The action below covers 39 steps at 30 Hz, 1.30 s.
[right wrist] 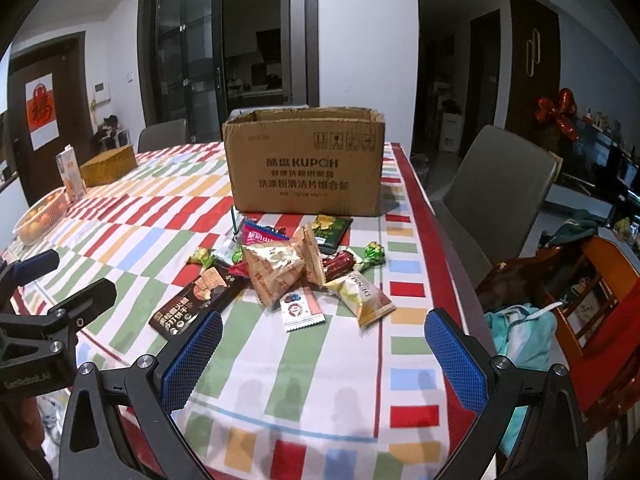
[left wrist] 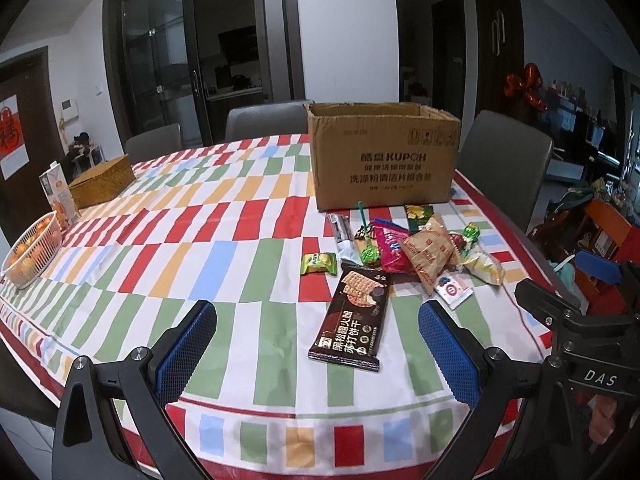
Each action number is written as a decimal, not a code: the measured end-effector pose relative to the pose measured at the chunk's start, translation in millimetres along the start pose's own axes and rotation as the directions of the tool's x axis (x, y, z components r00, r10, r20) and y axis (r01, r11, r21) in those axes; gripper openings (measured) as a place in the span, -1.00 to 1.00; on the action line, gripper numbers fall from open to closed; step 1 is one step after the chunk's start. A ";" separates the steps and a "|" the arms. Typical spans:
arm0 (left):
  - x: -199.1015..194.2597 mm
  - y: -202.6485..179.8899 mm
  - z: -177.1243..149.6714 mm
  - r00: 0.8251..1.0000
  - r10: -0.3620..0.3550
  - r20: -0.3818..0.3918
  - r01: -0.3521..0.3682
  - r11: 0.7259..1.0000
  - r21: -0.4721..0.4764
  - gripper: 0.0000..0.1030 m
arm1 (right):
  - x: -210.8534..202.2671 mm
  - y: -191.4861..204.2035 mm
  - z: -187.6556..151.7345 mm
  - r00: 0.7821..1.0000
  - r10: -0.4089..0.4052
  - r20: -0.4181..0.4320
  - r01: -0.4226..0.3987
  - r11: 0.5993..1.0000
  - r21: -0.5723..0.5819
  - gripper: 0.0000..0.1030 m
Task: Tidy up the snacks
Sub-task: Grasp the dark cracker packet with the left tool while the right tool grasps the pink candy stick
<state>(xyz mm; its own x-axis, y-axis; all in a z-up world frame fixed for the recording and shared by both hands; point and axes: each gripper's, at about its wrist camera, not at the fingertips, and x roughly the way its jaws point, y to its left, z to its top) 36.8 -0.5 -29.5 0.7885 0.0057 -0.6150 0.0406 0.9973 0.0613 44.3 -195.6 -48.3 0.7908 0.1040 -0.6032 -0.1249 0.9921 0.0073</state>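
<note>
Left gripper point(left wrist: 318, 330) spread, empty; dark cracker pack point(left wrist: 352, 316) lies between its fingers. Snack pile point(left wrist: 416, 252) at its 1 o'clock, in front of the open cardboard box point(left wrist: 384, 160) at 12. Right gripper point(right wrist: 324, 340) spread, empty. Nothing boxed as far as visible; box interior hidden. Only the left view shows the whole orange basket point(left wrist: 32, 252).

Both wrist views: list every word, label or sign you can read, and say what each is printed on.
"KUPOH": front of the cardboard box; the Chinese lines under it are too blurred to quote.
"DAS": right gripper's body, seen in the left wrist view.
"DENMA...": white and gold snack packet, upside down and partly cut off.
Dark cracker pack: large Chinese characters, too blurred to quote.
Red poster on the door: one Chinese character, unreadable here.
</note>
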 end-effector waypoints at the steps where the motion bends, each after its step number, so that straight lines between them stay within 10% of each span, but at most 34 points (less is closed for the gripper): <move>1: 5.7 -0.1 0.5 1.000 -0.003 -0.007 0.003 1.000 0.002 0.99 | 9.3 0.4 1.0 1.000 0.006 -0.013 -0.006 1.000 -0.002 0.98; 39: 131.1 -15.1 -8.9 0.947 -0.164 -0.277 0.174 0.985 0.011 0.32 | 137.7 18.5 0.5 0.963 0.108 -0.249 -0.143 0.982 -0.126 -0.01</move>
<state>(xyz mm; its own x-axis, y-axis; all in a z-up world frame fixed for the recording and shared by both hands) 134.1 -14.1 -118.1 0.5697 -0.1375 -0.8103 0.1836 0.9823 -0.0377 151.1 -162.9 -130.8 0.5986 0.1898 -0.7782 -0.3110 0.9504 -0.0075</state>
